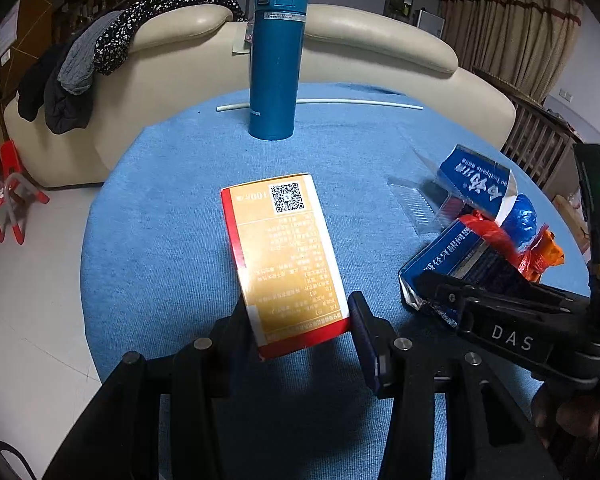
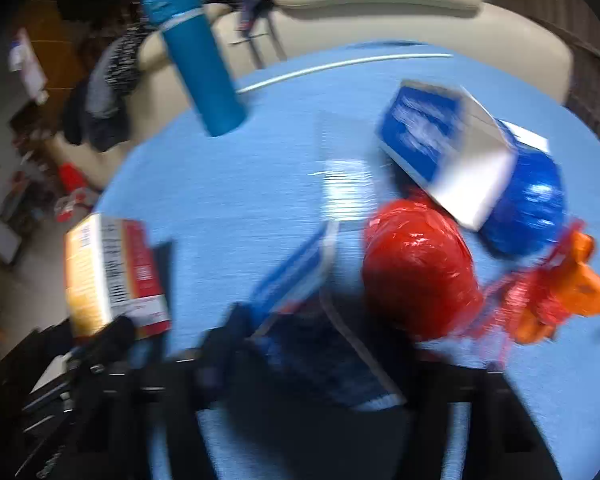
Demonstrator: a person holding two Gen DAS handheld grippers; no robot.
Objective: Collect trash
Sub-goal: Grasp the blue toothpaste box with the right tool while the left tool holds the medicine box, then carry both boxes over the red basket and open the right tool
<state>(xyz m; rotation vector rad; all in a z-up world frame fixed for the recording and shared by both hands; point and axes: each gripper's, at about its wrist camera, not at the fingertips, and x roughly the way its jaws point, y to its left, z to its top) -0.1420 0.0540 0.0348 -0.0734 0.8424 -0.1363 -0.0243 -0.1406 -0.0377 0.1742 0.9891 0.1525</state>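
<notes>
An orange and red carton lies on the blue-covered round table, and my left gripper is shut on its near end, one pad on each side. To the right, my right gripper is clamped on the end of a flattened blue carton. In the blurred right wrist view that blue carton lies between the fingers of the right gripper. Beside it sit a red plastic wad, a blue plastic wad, an orange-red wrapper and a blue-and-white toothpaste box.
A tall teal flask stands upright at the back of the table, with a thin white rod lying behind it. A clear plastic tray lies by the toothpaste box. A cream sofa with draped clothes stands beyond the table.
</notes>
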